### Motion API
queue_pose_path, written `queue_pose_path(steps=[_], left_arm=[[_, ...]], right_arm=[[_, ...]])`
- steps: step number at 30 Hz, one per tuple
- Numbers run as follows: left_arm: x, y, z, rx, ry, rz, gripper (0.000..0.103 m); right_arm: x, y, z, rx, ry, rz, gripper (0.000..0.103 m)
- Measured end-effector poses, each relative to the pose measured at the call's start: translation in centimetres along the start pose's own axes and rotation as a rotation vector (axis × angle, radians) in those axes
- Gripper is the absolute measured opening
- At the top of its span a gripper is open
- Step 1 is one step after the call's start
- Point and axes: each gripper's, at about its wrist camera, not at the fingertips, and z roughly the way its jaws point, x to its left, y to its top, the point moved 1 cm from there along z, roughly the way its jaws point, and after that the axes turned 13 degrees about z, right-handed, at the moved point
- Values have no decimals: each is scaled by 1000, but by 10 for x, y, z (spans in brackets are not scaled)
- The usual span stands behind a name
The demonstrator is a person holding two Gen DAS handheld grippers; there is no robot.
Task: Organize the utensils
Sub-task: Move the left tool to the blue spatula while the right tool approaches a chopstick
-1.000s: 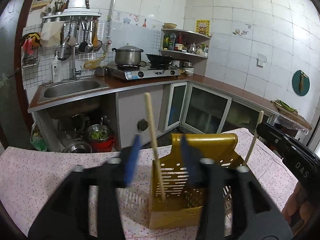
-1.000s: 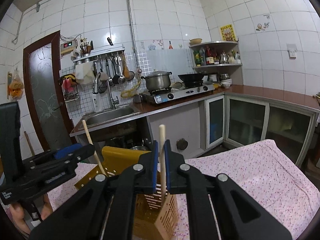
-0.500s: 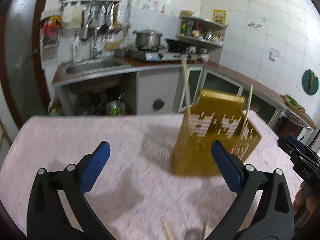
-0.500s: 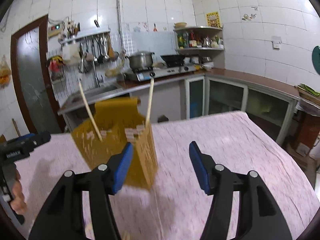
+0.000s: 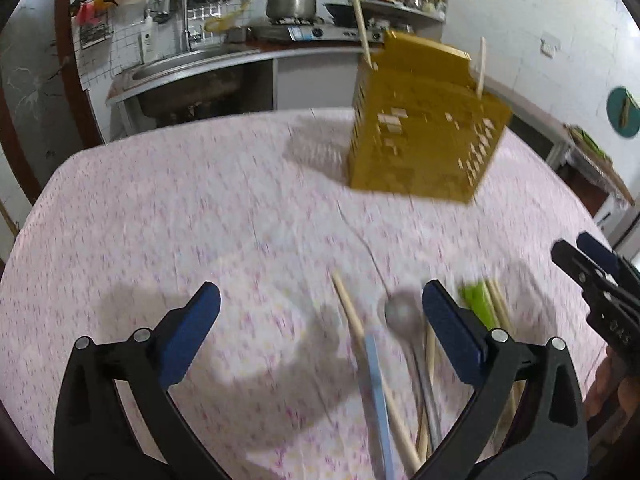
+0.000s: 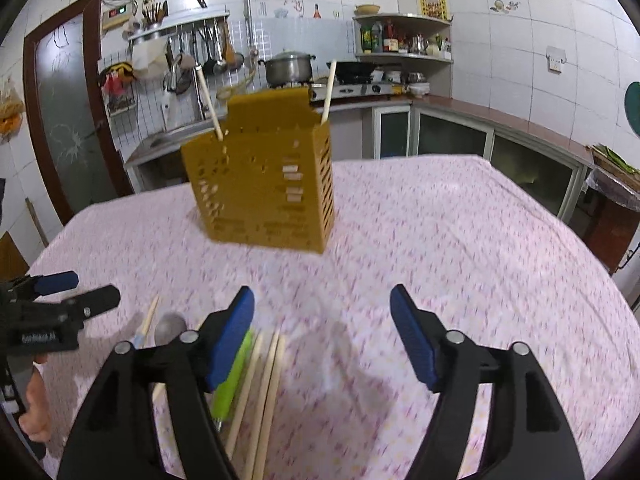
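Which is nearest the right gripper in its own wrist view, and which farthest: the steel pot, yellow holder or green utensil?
1. Green utensil, on the cloth by the right gripper's left finger.
2. Yellow holder, mid-table ahead.
3. Steel pot, on the far stove.

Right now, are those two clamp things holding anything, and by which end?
Nothing is held. The left gripper and right gripper both stand open above the loose chopsticks and spoon on the table.
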Motion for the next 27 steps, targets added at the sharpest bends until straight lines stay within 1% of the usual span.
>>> queue_pose_path(steps=[4,9,10,11,12,13,14,15,17,22,25,27], left_arm=[[-5,-20,0,31,-5,-13,98],[-6,-34,3,22,0,-37,97],[-6,-37,3,17,-1,-38,96],[-7,-38,3,15,-5,-34,93],[-9,-38,3,14,-16,-25,90],[-11,-38,3,13,-24,-16,86],[-12,-38,2,11,-30,-7,84],[-14,-39,2,10,-36,-1,83],[-17,-39,3,13,-46,5,77],[-25,-42,11,45,-39,30,69],[-25,-43,18,72,-54,28,64],[-24,-43,20,77,-53,22,63]], right_arm=[[1,-17,6,35,-2,-5,72],[1,-25,10,48,-9,-10,70],[2,-24,10,51,-5,-10,63],[2,-25,11,63,-1,-12,57],[2,-26,14,75,-1,-14,47],[2,-27,17,95,-1,-15,41],[2,-28,20,113,3,-16,39],[2,-27,22,122,5,-16,34],[3,-28,24,138,7,-21,29],[7,-31,30,173,12,-38,26],[9,-33,36,203,3,-47,26],[8,-33,39,217,9,-42,26]])
